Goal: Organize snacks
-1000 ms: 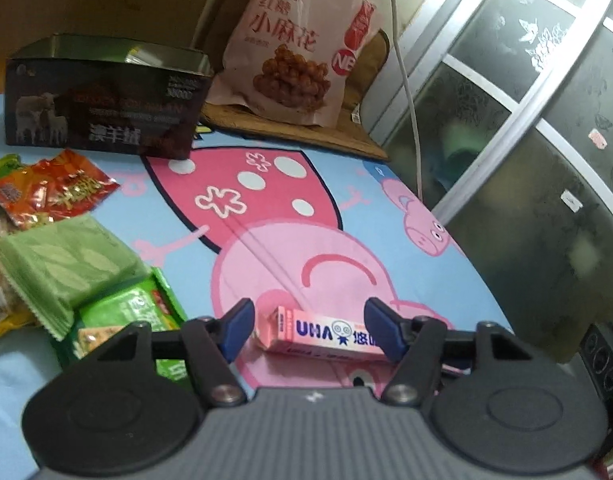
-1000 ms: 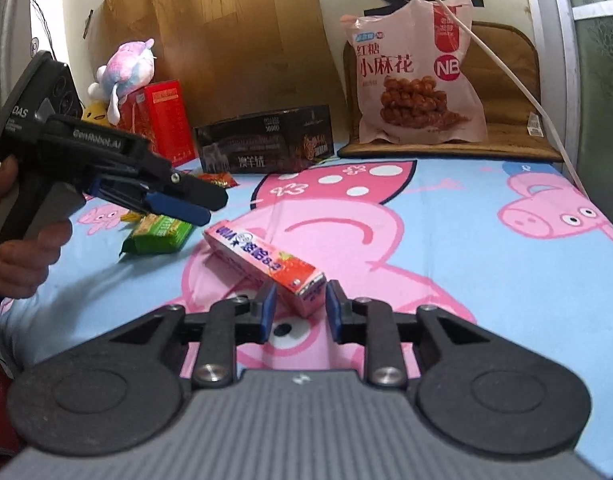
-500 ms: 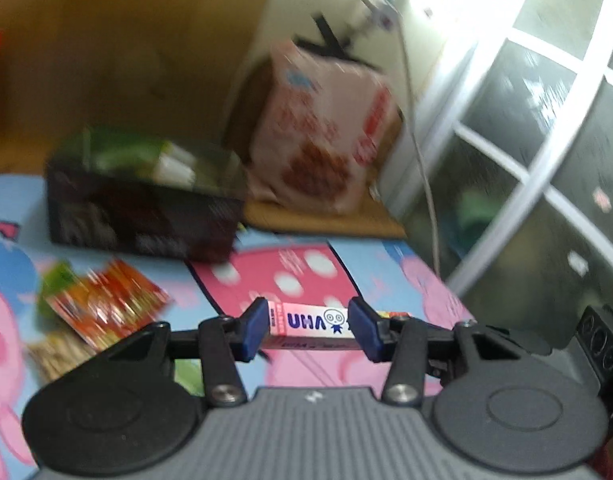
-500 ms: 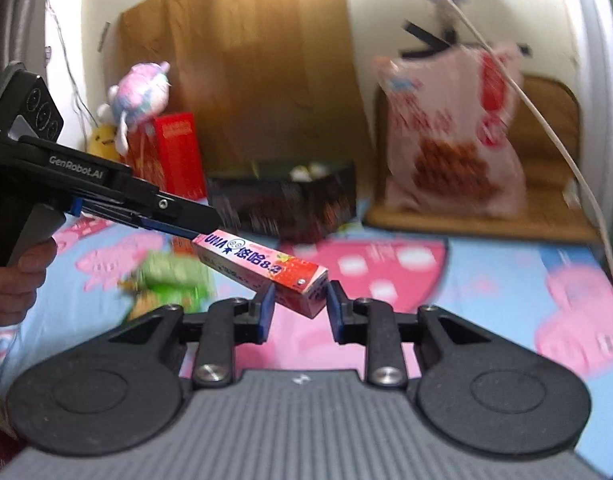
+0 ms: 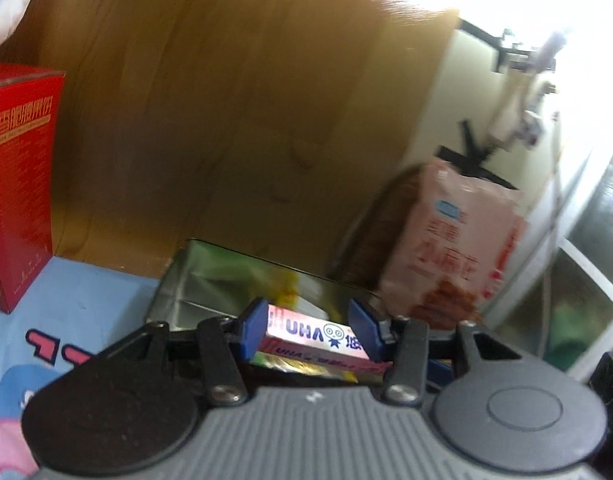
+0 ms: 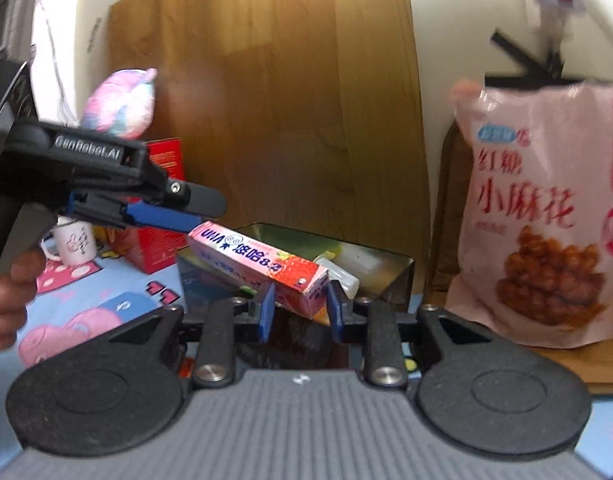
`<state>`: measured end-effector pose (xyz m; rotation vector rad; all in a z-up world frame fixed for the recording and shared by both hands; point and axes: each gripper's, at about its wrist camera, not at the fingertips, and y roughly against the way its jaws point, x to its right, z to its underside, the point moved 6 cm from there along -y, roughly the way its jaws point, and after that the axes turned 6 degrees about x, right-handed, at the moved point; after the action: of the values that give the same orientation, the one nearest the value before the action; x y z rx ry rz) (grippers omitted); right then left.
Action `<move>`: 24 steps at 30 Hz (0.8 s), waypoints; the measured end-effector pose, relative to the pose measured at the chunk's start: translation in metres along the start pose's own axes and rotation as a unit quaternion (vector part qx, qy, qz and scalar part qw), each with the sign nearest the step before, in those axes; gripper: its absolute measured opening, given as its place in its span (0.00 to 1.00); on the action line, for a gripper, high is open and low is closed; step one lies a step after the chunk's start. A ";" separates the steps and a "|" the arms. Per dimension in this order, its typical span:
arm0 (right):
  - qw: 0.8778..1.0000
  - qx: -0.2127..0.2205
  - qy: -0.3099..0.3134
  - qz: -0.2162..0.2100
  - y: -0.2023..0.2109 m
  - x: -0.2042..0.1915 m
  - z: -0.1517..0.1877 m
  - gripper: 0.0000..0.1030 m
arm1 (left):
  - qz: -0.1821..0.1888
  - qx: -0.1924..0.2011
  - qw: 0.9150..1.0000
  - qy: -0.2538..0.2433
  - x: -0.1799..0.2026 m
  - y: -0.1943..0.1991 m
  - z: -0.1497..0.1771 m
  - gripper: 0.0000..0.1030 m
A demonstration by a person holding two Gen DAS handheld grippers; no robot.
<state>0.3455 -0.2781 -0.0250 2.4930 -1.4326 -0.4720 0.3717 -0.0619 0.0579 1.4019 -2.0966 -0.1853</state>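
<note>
Lifted off the table since earlier, the long pink UHA candy box [image 6: 258, 266] now hangs above the dark open-topped tin box [image 6: 386, 276]; left tongs [image 5: 312, 330] and right tongs [image 6: 298, 308] each clamp one end.

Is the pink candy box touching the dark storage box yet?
Cannot tell. In the right wrist view the pink candy box hangs over the open dark storage box, gripped by the right gripper and left gripper; any gap beneath is hidden.
</note>
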 end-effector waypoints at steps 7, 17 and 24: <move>1.000 -0.004 0.001 0.007 -0.025 0.000 0.007 0.43 | -0.038 0.005 0.999 0.013 -0.027 -0.024 0.001 0.49; 0.997 0.012 -0.068 0.021 0.040 0.017 0.014 0.57 | -0.129 0.006 0.991 0.018 -0.068 -0.025 0.010 0.57; 0.997 -0.027 -0.047 0.045 0.018 0.019 0.030 0.35 | -0.119 -0.013 0.993 0.013 -0.054 -0.019 0.031 0.52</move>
<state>0.3288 -0.3042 -0.0492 2.3801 -1.5381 -0.6093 0.3831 -0.0293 0.0031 1.6281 -1.8951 -0.2883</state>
